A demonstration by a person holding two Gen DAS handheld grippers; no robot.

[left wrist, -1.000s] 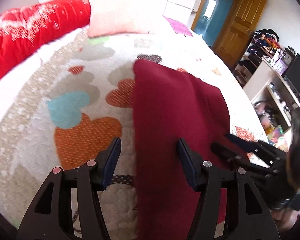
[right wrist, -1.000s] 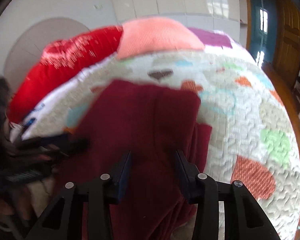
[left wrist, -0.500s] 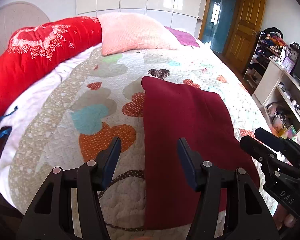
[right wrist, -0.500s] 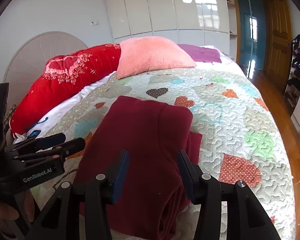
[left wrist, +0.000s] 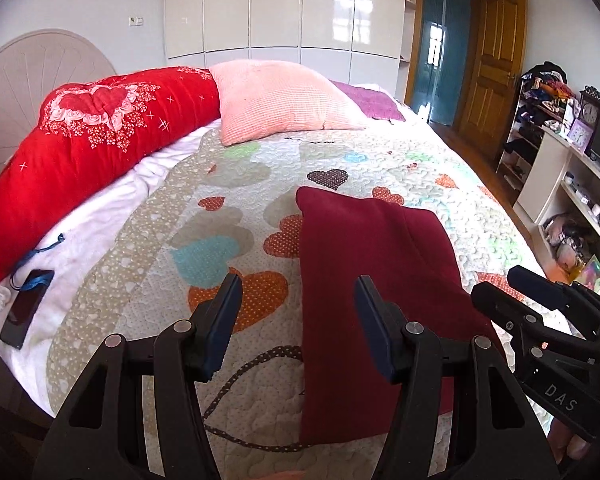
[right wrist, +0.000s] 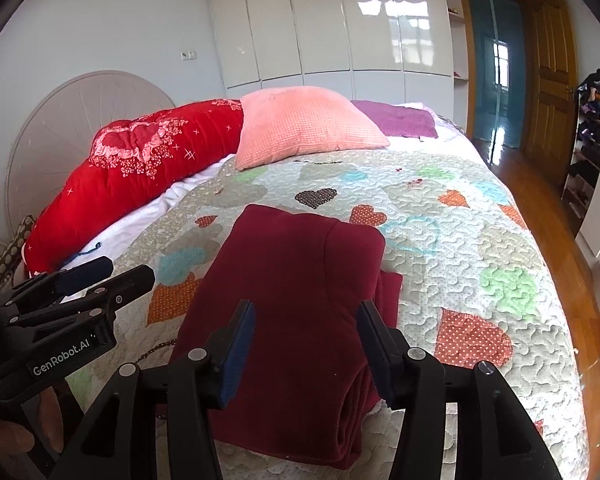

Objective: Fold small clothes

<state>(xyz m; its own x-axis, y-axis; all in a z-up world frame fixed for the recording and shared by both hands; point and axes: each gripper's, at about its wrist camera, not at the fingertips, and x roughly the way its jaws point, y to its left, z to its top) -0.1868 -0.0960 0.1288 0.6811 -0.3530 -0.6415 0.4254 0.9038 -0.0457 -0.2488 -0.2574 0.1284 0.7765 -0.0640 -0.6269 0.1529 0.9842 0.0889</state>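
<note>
A dark red garment (left wrist: 364, 280) lies folded into a long rectangle on the heart-patterned quilt (left wrist: 228, 208); in the right wrist view (right wrist: 292, 304) its folded layers show at the near right edge. My left gripper (left wrist: 296, 324) is open and empty, held above the quilt at the garment's left edge. My right gripper (right wrist: 306, 344) is open and empty above the garment's near end. Each gripper shows in the other's view, the right gripper (left wrist: 540, 312) at the garment's right side and the left gripper (right wrist: 72, 292) to its left.
A red bolster (left wrist: 80, 152), a pink pillow (left wrist: 276, 104) and a purple cushion (left wrist: 368, 100) lie at the bed's head. A phone (left wrist: 24, 312) lies on the white sheet at left. Shelves (left wrist: 572, 184) and a wooden door (left wrist: 496, 64) stand to the right.
Both grippers have pulled back and up from the garment, so more of the bed and room shows. The garment lies still in its folded shape.
</note>
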